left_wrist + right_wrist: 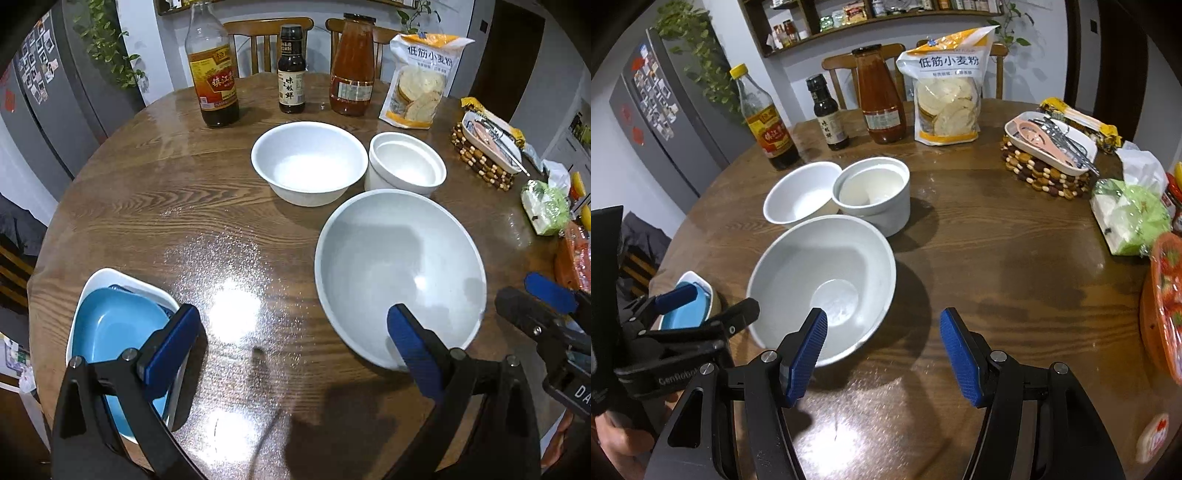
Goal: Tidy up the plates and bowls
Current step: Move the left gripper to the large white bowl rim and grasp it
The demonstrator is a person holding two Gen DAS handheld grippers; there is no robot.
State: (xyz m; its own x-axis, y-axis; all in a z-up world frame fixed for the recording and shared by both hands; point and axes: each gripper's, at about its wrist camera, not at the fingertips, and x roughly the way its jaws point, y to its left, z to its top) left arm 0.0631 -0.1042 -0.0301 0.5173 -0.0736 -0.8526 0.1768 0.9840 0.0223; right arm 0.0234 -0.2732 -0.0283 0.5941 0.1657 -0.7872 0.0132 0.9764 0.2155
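Left tool (291,347) and right tool (882,350): jaws apart, nothing held. Large white bowl (820,284) at frame centre on the worktop (997,258); blue plate (110,328) lower left.

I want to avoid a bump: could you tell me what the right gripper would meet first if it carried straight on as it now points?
Probably bare wooden table: the open right gripper aims just right of the large white bowl, whose rim sits by its left finger. Depth is uncertain.

Three white bowls (308,162), three bottles (291,70), two stacked dishes (114,325), two chairs (267,40)
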